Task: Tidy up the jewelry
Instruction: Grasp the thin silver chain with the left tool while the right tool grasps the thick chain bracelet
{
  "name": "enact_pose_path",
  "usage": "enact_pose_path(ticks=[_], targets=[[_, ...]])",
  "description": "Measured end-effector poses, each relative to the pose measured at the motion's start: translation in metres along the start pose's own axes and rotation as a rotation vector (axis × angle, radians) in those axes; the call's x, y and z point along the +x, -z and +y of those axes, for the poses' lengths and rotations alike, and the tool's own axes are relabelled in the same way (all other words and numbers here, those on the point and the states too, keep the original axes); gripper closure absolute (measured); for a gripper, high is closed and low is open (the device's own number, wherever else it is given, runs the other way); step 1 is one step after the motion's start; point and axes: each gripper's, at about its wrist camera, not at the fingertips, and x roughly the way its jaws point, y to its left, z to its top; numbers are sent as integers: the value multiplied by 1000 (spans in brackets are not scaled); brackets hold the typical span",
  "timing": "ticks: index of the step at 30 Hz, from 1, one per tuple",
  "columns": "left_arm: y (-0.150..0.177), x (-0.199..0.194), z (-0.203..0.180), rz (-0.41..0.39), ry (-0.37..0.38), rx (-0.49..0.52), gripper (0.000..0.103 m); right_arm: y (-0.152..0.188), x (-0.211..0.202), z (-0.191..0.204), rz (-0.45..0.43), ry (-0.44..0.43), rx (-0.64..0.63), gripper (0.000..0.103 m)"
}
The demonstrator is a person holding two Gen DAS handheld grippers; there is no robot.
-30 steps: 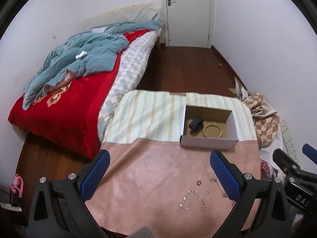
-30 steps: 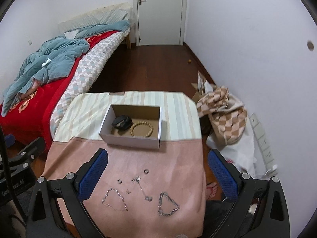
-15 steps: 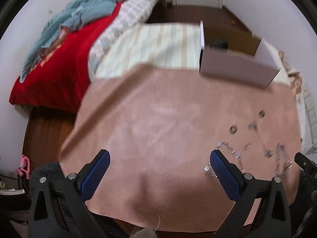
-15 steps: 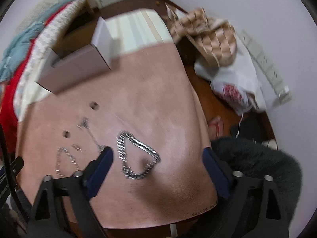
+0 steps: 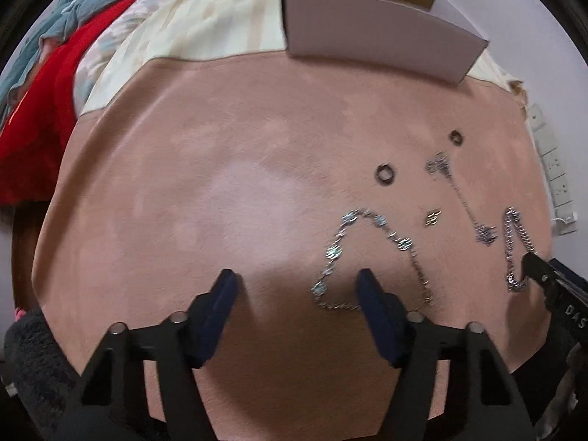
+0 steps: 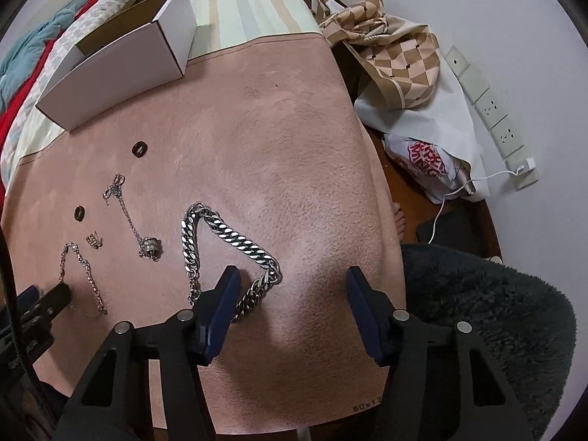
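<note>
Jewelry lies on a pink cloth. A thick silver curb chain (image 6: 220, 237) lies in a loop; my open, empty right gripper (image 6: 292, 279) is low over the cloth, its left finger beside the loop's near end. A thin disc-link chain (image 5: 371, 253) lies by the right finger of my open, empty left gripper (image 5: 297, 281). Two dark rings (image 5: 384, 173) (image 5: 455, 137), a small clip (image 5: 433, 217) and a fine chain with a charm (image 6: 149, 248) lie between. A white cardboard box (image 6: 121, 58) stands at the back.
The pink cloth (image 6: 279, 139) covers the near table, a striped cloth (image 5: 205, 22) the far part. A bed with red cover (image 5: 40, 84) is on the left. Checked fabric (image 6: 397, 47), a plastic bag (image 6: 426, 161) and wall sockets (image 6: 496, 117) are on the right. A dark furry seat (image 6: 488, 323) is near.
Both grippers have dropped from high above the table to just over the cloth, tilting down. The box has moved to the top of both views. The jewelry has not moved.
</note>
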Motion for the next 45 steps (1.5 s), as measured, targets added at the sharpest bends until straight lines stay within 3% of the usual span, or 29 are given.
enact_pose_path(ticks=[1,2,4,5,6,10,21,32,36,39,42,44,45], targets=[[0,-2,-3,-12,7,13,57,0,-1,1,-5,0,-6,50],[1,-4,-7,-25,12,31,74,-1,-2,2,-9,-2,-9,56],[1,-6,-11,-34,24,49,99,-2,-3,4,-19,1,-18,76],[1,-6,-11,-34,36,47,100,-2,-3,5,-22,0,-22,92],[2,-7,-11,-34,43,41,100,-1,-3,6,-22,-4,-24,95],[6,-13,-5,-28,94,8,103,2,-7,7,-29,-69,-9,96],[-6,-78,26,-141,204,-45,103,-5,-57,13,-107,-238,-2,99],[-46,-124,31,-242,281,-49,103,-41,-105,19,-185,-355,-11,99],[-49,-119,37,-236,294,-61,103,-46,-120,14,-213,-381,-10,100],[-44,-100,42,-183,300,-89,100,-46,-122,12,-214,-384,-11,100],[-37,-77,45,-106,310,-117,86,-44,-115,12,-198,-374,-11,100],[-32,-59,48,-65,320,-144,52,-41,-106,12,-184,-368,-7,100],[-30,-53,49,-59,321,-150,49,-39,-101,12,-174,-365,-5,100]])
